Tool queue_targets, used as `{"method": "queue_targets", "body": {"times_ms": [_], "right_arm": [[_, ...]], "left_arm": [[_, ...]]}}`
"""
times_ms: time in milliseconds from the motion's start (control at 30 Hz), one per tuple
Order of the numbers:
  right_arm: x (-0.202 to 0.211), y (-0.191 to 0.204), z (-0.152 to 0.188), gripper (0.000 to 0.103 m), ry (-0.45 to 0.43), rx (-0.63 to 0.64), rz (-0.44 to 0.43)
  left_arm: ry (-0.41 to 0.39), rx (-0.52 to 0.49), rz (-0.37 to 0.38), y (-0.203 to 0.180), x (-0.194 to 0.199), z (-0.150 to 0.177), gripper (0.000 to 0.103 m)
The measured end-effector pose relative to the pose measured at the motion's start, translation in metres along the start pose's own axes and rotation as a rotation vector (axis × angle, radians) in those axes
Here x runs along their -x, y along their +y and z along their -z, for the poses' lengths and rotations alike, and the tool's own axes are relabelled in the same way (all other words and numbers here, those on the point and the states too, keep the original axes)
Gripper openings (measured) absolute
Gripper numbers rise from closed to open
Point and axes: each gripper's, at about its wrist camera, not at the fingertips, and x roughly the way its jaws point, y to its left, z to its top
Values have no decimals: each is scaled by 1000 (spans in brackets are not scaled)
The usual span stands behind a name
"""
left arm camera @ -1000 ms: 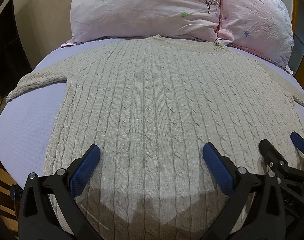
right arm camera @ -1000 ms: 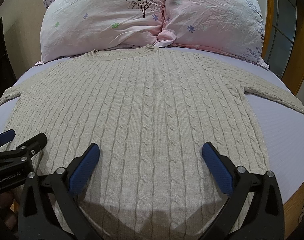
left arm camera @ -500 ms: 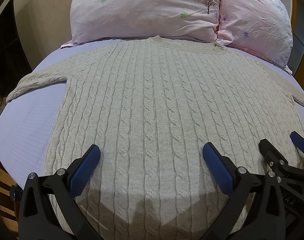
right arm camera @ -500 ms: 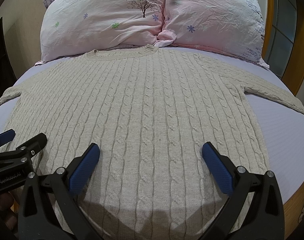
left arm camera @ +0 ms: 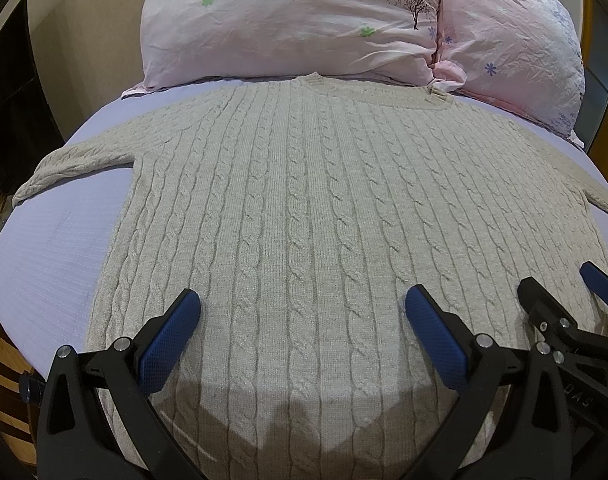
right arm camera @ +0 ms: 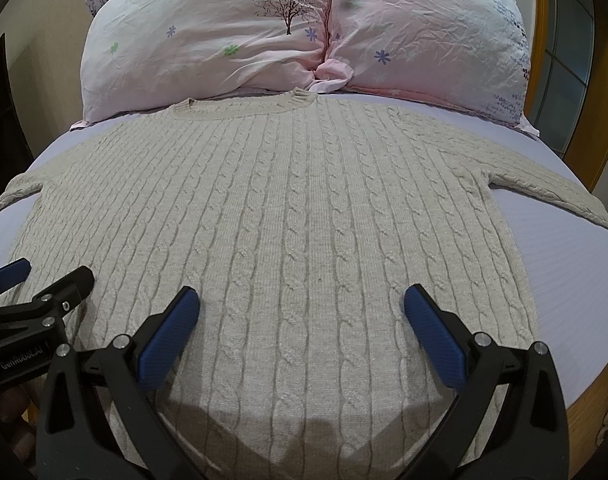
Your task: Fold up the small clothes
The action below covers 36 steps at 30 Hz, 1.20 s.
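On the bed with its pale lilac sheet I see a beige sweater with a cable pattern, spread flat with the front or back side up; I cannot tell which. Its collar points to the two pink pillows at the head of the bed and almost touches them. Both sleeves lie stretched out to the sides, one sleeve going to the left edge of the sheet and the other sleeve going to the right edge. The lower part of the sweater is close to me, under both tools.

My left gripper is held above the lower part of the sweater, more to its left half. Its two blue pads are wide apart and nothing is between them, only the knitted cloth below. I cannot tell if the tips touch the cloth.

My right gripper is just beside it, over the right half of the lower part. Its pads are also spread wide and hold nothing. Each gripper appears at the edge of the other camera's view, so they are near each other, side by side. Shadows of both tools fall on the cloth near the hem.

A wooden bed frame shows at the right lower corner.
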Motion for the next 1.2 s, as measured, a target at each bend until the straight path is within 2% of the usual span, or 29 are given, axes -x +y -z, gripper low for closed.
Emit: {"method": "queue_targets", "body": {"times_ms": [233,333,367,433,500,600,667,700,767,867,1000,1067,1100,1133,1200], "right_arm": [[2,-1,1,101,15,28,-25],[3,-9,-3,101,46,52,-88],[6,-21,-7,101,54,23,-141],[14,-54,-17,101,22,-74,-170],[26,-119,-36,101,-51,-234,-88],[28,-215,-50,100,-82,-469,53],[20,-283,-53,90,-60,-638,131],[15,-308,-53,83,-49,-698,158],[3,-358,-48,76,-14,-836,202],[-13,-409,-37,69,1,-1012,152],[-19,-445,-38,56,-59,-1095,162],[-22,-462,-37,38,-75,-1124,168],[-27,-470,-37,14,-63,-1134,175],[-30,-477,-36,9,-57,-1136,174],[-25,-469,-51,8,-80,-1082,199]], "left_arm": [[-8,-7,4,0,0,0,102],[-17,-12,5,-1,1,3,102],[-20,-16,7,-1,1,4,102],[-32,-27,14,0,1,5,102],[-42,-32,21,1,2,6,102],[-50,-32,33,2,2,6,102],[-55,-27,41,4,2,5,102],[-62,-18,51,6,2,3,102],[-72,7,67,13,2,-1,102],[-102,47,72,28,7,-8,102],[-137,93,65,59,15,-21,102],[-159,123,62,81,18,-29,102],[-170,150,53,97,20,-34,102],[-180,174,49,112,22,-37,102],[-205,228,46,146,24,-45,102]]}}
